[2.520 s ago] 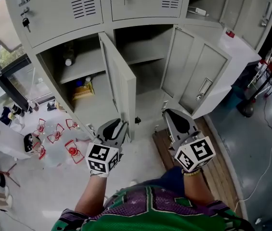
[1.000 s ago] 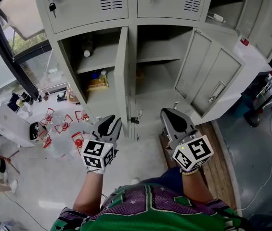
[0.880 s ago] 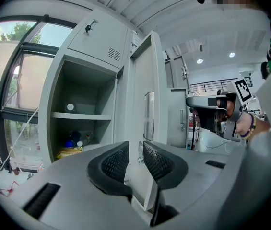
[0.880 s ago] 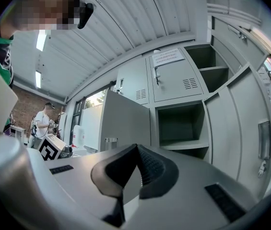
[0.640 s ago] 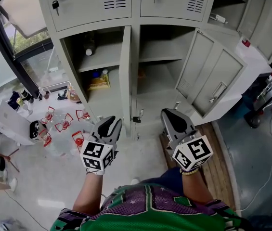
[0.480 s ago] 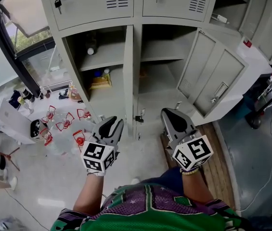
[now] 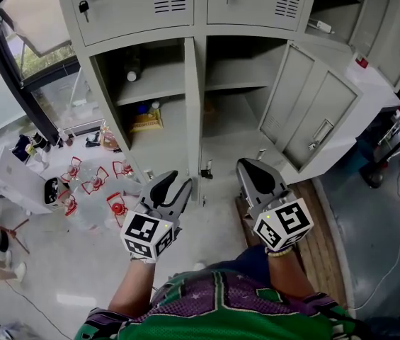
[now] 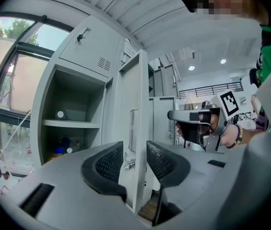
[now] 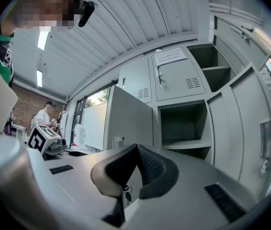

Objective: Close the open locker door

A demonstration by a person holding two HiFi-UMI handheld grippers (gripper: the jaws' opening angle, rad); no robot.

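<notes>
Grey steel lockers [image 7: 129, 6] fill the background; the left gripper [image 7: 173, 184] has just been opening its jaws and stands released, with the thin edge of the open locker door [image 8: 135, 104] just ahead of its fingers [image 8: 109, 163], untouched. The right gripper [image 7: 249, 167] is clenched, empty. A finger may slip off that narrow edge, or a hard shove may make the door rebound.
</notes>
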